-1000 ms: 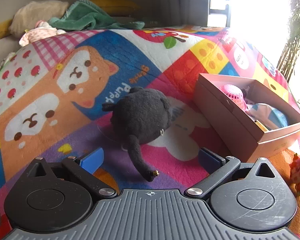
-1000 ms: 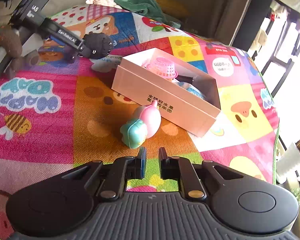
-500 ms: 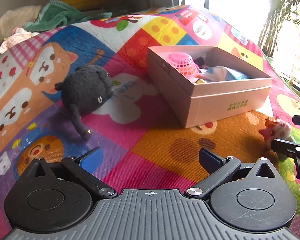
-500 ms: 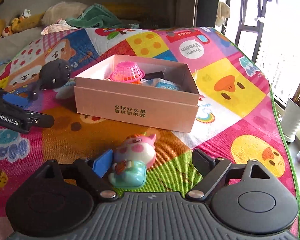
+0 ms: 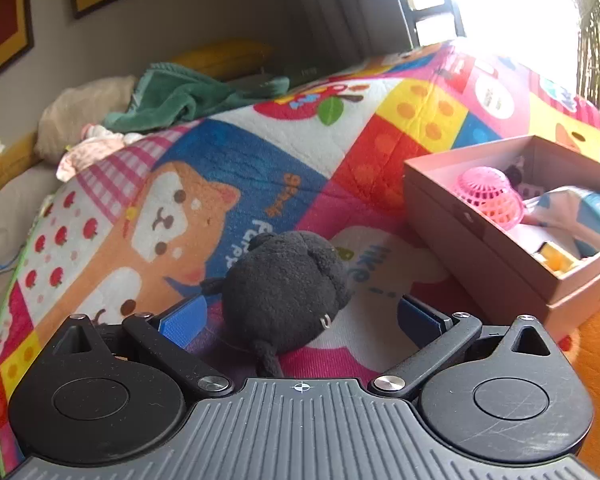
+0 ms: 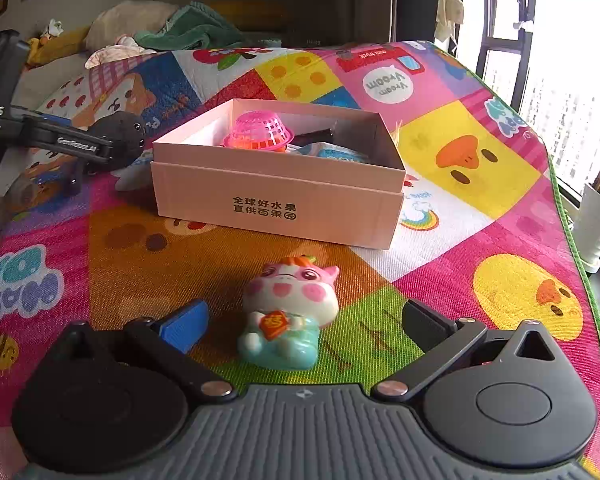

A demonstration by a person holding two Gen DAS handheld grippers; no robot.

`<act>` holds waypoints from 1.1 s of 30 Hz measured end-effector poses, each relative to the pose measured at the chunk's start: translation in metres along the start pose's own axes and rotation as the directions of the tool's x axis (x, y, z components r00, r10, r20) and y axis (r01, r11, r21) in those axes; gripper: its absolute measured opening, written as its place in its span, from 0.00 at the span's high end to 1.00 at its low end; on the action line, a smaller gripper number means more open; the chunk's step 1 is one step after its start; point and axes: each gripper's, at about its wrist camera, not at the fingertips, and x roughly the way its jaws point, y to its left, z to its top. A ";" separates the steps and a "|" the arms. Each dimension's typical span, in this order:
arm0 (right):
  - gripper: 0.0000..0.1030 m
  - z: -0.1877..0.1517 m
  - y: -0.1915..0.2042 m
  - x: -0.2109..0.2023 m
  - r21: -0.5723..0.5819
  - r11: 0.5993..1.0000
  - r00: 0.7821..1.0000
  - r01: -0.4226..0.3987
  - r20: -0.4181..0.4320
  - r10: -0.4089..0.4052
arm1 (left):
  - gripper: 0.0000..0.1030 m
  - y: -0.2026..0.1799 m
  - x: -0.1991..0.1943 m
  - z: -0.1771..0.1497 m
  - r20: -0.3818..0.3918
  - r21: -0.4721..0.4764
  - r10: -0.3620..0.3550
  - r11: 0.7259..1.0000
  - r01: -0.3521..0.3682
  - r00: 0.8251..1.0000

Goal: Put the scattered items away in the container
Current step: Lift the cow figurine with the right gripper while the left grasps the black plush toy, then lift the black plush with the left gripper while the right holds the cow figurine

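Two toys left loose on the play mat, each lined up for its own gripper; pink box set in the middle of the mat, lid off, probably so either hand can drop into it from its own side; already holding a pink mesh basket turned upside down, a blue-and-white packet and something small and yellow in the near corner.

Left gripper spread wide around the black plush toy; blue pads either side of the round body, neither seen pressing on it; plush lying on the mat to the left of the box, tail trailing toward the camera; straddled this way to take the soft body across its widest part, by the look of it.

Right gripper just opened out from nearly closed, now fully apart; pink-and-teal cow figurine between the pads, touched by neither; figurine resting on the mat just in front of the box's near wall, face toward the camera.

Nothing lifted yet; next call judged to be closing on both toys; hard glossy figurine likely to slip if pinched off-centre; plush likely to squash and sag, so a deep bite wanted.
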 end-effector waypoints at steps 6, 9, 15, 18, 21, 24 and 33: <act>0.00 0.000 -0.002 0.002 0.013 1.000 1.000 -0.013 -0.014 0.013 | 0.00 0.001 0.031 0.000 -0.033 0.006 0.047 0.999 -0.047 0.998; 0.00 0.000 -0.005 0.004 0.034 0.999 0.999 -0.023 -0.026 0.024 | 0.21 0.009 0.029 0.002 -0.034 -0.032 0.025 0.999 -0.026 0.999; 0.00 0.000 -0.011 0.006 0.072 0.997 0.999 -0.034 -0.030 0.036 | 0.21 0.015 0.001 -0.002 -0.051 -0.002 -0.054 0.999 0.054 0.997; 0.00 0.000 -0.012 0.007 0.084 0.996 0.998 -0.043 -0.036 0.046 | 0.21 0.011 -0.040 -0.005 -0.048 0.007 -0.133 0.991 0.133 0.990; 0.00 0.000 -0.014 0.008 0.095 0.994 0.998 -0.049 -0.043 0.053 | 0.21 0.001 -0.088 -0.006 -0.065 0.030 -0.265 0.963 0.267 0.962; 0.00 0.001 -0.014 0.007 0.100 0.994 0.998 -0.049 -0.043 0.053 | 0.20 -0.014 -0.124 -0.006 -0.106 0.038 -0.412 0.908 0.417 0.905; 0.00 -0.001 -0.022 -0.030 0.064 0.980 0.980 -0.188 0.077 0.183 | 0.19 -0.060 -0.115 -0.025 -0.291 -0.101 -0.633 0.766 0.635 0.717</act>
